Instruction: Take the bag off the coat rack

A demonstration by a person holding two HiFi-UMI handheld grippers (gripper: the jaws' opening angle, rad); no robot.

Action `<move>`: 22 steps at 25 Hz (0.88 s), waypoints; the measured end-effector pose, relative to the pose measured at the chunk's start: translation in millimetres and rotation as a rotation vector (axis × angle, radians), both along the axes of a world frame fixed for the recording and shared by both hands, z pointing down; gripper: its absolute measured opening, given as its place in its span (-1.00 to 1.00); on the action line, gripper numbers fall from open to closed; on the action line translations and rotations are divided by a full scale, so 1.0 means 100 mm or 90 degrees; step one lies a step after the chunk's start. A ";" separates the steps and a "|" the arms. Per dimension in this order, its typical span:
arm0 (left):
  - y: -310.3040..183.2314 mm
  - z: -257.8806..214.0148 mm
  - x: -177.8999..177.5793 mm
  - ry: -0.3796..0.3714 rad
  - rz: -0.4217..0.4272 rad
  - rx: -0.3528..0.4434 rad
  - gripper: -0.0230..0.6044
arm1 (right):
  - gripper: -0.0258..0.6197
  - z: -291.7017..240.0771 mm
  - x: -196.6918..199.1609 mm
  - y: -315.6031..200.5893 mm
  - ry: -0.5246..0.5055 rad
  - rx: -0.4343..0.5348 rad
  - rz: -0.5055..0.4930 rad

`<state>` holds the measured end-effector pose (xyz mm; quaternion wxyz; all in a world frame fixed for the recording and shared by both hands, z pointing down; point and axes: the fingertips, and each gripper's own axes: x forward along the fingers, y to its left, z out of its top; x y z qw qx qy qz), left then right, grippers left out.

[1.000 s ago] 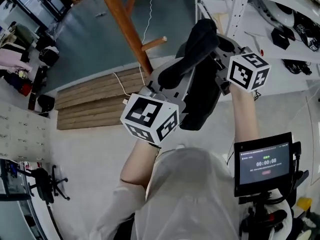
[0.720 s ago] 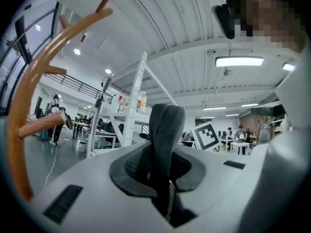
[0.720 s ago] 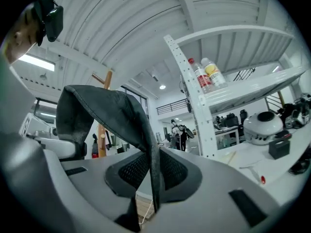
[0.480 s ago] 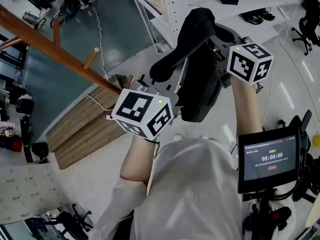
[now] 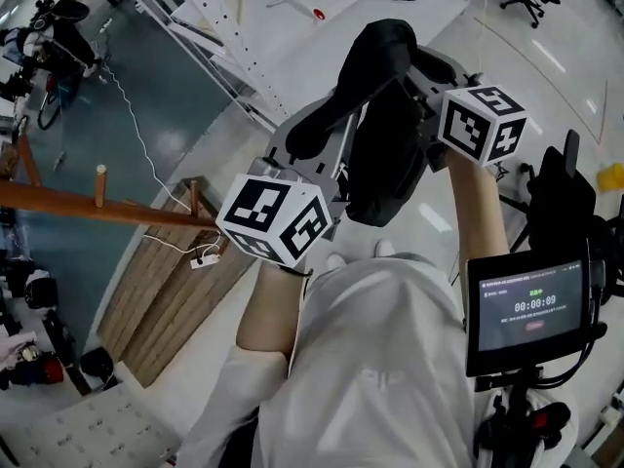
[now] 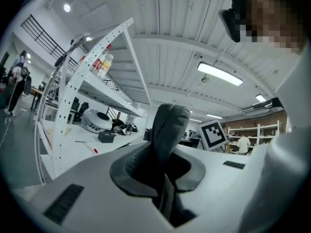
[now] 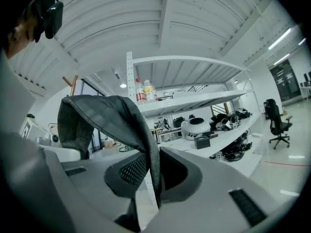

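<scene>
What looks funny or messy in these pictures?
Nothing stands out. The black bag hangs by its strap, which the left gripper and the right gripper both pinch. It is apart from the wooden coat rack, which shows at the left of the head view.

right claw (image 7: 155, 174) clamped on dark bag strap (image 7: 108, 113), white shelf (image 7: 194, 100) behind, bottles (image 7: 144, 91) on it

I see the bag (image 5: 388, 154) black, its strap (image 7: 112, 118) dark grey; left gripper (image 6: 163, 171) and right gripper (image 7: 154, 171) pale grey, with black-and-white square markers; coat rack (image 5: 107, 210) reddish-brown.
</scene>
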<state>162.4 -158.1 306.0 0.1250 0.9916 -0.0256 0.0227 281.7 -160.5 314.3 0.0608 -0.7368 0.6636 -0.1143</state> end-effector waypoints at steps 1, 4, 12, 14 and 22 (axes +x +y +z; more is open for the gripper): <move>0.01 0.03 0.04 0.000 0.012 -0.007 -0.77 | -0.69 0.03 0.04 0.03 -0.003 -0.002 0.010; 0.09 0.14 0.14 -0.003 0.046 -0.025 -0.77 | -0.69 0.14 0.12 0.16 -0.015 -0.010 0.041; 0.45 0.48 0.35 -0.016 0.121 -0.058 -0.77 | -0.69 0.49 0.32 0.69 -0.056 -0.020 0.104; 0.49 0.55 0.36 -0.018 0.132 -0.065 -0.77 | -0.69 0.56 0.32 0.75 -0.061 -0.024 0.112; 0.58 0.81 0.40 -0.037 0.172 -0.087 -0.78 | -0.69 0.83 0.31 0.93 -0.086 -0.048 0.137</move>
